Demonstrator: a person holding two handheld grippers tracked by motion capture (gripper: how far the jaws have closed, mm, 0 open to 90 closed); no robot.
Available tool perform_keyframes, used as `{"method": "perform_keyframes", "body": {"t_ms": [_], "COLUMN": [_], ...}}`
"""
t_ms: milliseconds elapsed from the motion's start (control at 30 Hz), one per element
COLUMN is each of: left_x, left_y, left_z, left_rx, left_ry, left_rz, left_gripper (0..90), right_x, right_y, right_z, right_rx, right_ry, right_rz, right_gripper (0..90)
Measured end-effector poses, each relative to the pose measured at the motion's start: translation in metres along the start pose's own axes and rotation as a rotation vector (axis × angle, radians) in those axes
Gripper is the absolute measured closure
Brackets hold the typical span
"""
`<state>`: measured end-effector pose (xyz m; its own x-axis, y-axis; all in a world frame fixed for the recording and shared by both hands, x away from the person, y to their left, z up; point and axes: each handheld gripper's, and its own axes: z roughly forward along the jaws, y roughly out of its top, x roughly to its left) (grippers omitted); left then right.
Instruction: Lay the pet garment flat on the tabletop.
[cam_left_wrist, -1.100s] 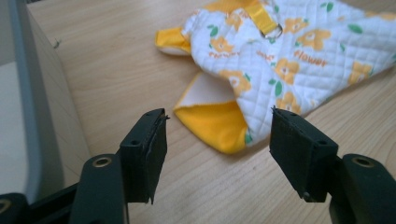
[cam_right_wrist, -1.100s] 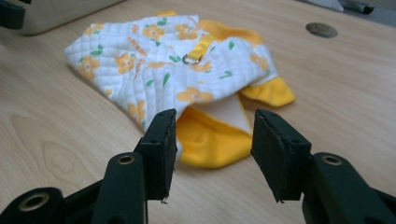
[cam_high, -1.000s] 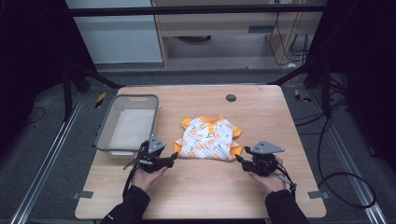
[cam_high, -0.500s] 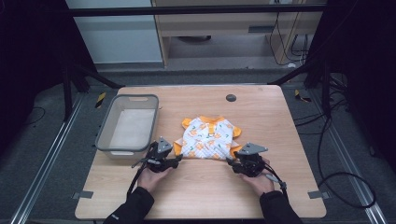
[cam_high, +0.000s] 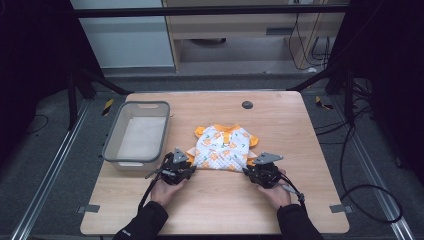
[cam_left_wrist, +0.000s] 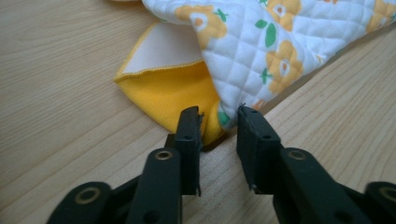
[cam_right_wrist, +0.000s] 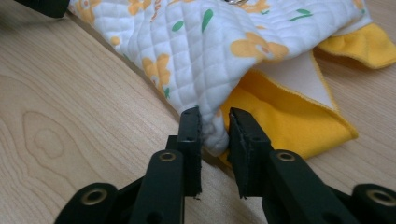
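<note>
One small quilted garment (cam_high: 223, 150), white with orange flowers and orange trim, lies flat near the middle of the wooden table (cam_high: 300, 120), its hem towards the near edge. From the high view the left gripper (cam_high: 189, 167) sits at the hem's left corner and the right gripper (cam_high: 248, 170) at its right corner, but the jaws themselves are too small there to read.

The gripper views fill that in. In the left gripper view the jaws have just been closing and now pinch the garment's corner (cam_left_wrist: 219, 116), where white quilting meets the yellow lining. In the right gripper view the jaws have likewise been closing and clamp a fold of quilted cloth (cam_right_wrist: 212, 130) between them, yellow lining spread to one side.

The high view alone takes in one grey plastic bin (cam_high: 112, 145) towards the table's left edge and one dark round grommet (cam_high: 247, 104) near the far edge. Both gripper views cut off the garment's far parts.
</note>
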<state>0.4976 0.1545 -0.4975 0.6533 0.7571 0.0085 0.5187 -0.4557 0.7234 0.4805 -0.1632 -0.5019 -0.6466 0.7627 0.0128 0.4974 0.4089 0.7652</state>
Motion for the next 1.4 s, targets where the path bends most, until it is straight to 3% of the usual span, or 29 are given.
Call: {"method": "perform_keyframes", "body": {"t_ms": [133,200,367,467,500,533,600,633,667,800,900,1033,1100,1133,1167,1200,1233,1267,1300,1333,1400], "left_x": [-0.003,-0.004,-0.006,-0.007,-0.009,-0.011,-0.016,-0.023,-0.023,-0.038,-0.041,-0.038,-0.032,-0.026,-0.026,-0.022,-0.013,-0.013,-0.004,-0.004,0.009], "left_y": [0.001,0.002,0.005,0.008,0.009,0.009,0.007,0.004,0.004,-0.009,-0.006,0.007,0.019,0.026,0.026,0.03,0.034,0.034,0.035,0.035,0.032], "left_z": [-0.001,-0.005,-0.014,-0.026,-0.031,-0.037,-0.052,-0.07,-0.07,-0.097,-0.104,-0.103,-0.092,-0.08,-0.08,-0.073,-0.057,-0.057,-0.043,-0.043,-0.026], "left_rx": [0.008,0.01,-0.015,-0.028,-0.029,-0.03,-0.04,-0.058,-0.058,-0.074,-0.089,-0.108,-0.102,-0.091,-0.091,-0.087,-0.076,-0.076,-0.061,-0.061,-0.05], "left_ry": [-0.002,-0.027,-0.047,-0.08,-0.085,-0.097,-0.12,-0.131,-0.131,-0.164,-0.191,-0.179,-0.175,-0.147,-0.147,-0.131,-0.099,-0.099,-0.061,-0.061,-0.047], "left_rz": [0.011,0.008,0.002,0.004,0.006,0.008,0.012,0.026,0.026,0.055,0.049,0.025,-0.017,-0.045,-0.045,-0.063,-0.1,-0.1,-0.123,-0.123,-0.146], "left_gripper": [80.8,83.5,85.2,85.8,85.9,85.9,86.0,86.0,86.0,85.9,85.9,86.0,86.0,85.9,85.9,85.8,85.7,85.6,85.4,85.3,84.3], "right_x": [0.002,0.002,0.002,0.002,0.002,0.002,0.005,0.01,0.01,0.023,0.029,0.025,0.022,0.013,0.013,0.002,-0.003,-0.003,-0.012,-0.012,-0.02], "right_y": [0.002,0.003,0.006,0.007,0.008,0.008,0.008,0.005,0.005,-0.006,-0.009,0.003,0.008,0.018,0.018,0.026,0.03,0.03,0.034,0.034,0.034], "right_z": [-0.001,-0.004,-0.01,-0.017,-0.026,-0.026,-0.037,-0.049,-0.049,-0.079,-0.09,-0.092,-0.089,-0.078,-0.078,-0.064,-0.055,-0.055,-0.038,-0.038,-0.013], "right_rx": [0.0,-0.004,-0.017,-0.037,-0.053,-0.053,-0.067,-0.076,-0.076,-0.097,-0.104,-0.125,-0.123,-0.111,-0.111,-0.099,-0.096,-0.096,-0.072,-0.072,-0.052], "right_ry": [0.002,0.014,0.043,0.058,0.095,0.095,0.117,0.138,0.138,0.212,0.231,0.215,0.199,0.161,0.161,0.119,0.103,0.103,0.047,0.047,-0.015], "right_rz": [-0.013,-0.016,0.008,0.014,0.04,0.04,0.046,0.034,0.034,0.051,0.056,0.074,0.086,0.113,0.113,0.171,0.195,0.195,0.211,0.211,0.21], "right_gripper": [81.3,82.0,82.6,82.9,82.8,82.8,82.9,82.9,82.9,82.9,82.9,82.9,82.9,82.7,82.7,82.3,82.0,82.0,81.5,81.5,79.3]}}
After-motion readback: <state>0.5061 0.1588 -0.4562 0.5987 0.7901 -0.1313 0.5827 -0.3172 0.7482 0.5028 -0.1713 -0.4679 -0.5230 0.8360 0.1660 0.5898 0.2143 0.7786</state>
